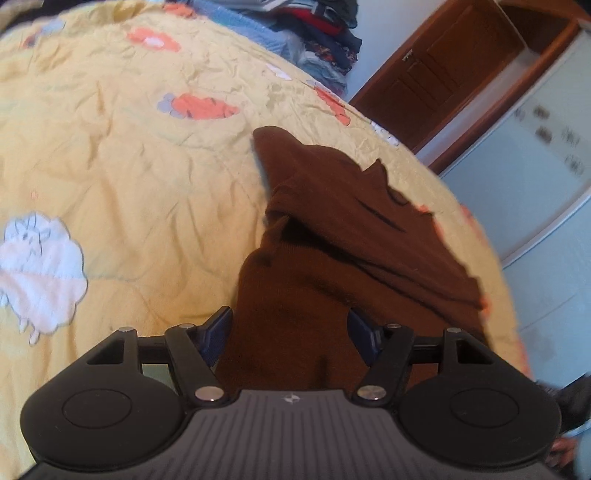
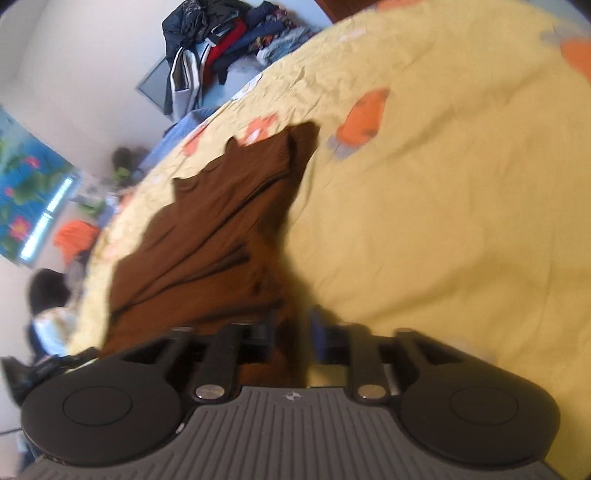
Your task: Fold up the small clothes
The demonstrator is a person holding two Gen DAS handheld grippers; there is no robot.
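A brown knit garment [image 1: 332, 240] lies crumpled on the yellow quilt [image 1: 129, 166], near the bed's right edge in the left wrist view. My left gripper [image 1: 290, 330] stands open over its near end. Brown cloth fills the wide gap between the blue pads [image 1: 218, 328], which do not pinch it. In the right wrist view the same garment [image 2: 221, 229] stretches away toward the bed's left edge over the quilt [image 2: 443, 221]. My right gripper [image 2: 293, 332] is open too, with a fold of the cloth lying loose between its fingers.
A pile of mixed clothes [image 1: 317, 33] [image 2: 221, 40] sits beyond the bed's far end. A brown wooden door [image 1: 443, 74] and a white cabinet [image 1: 546, 166] stand past the bed's edge. A person [image 2: 48, 295] sits low at the left, near an orange item [image 2: 74, 236].
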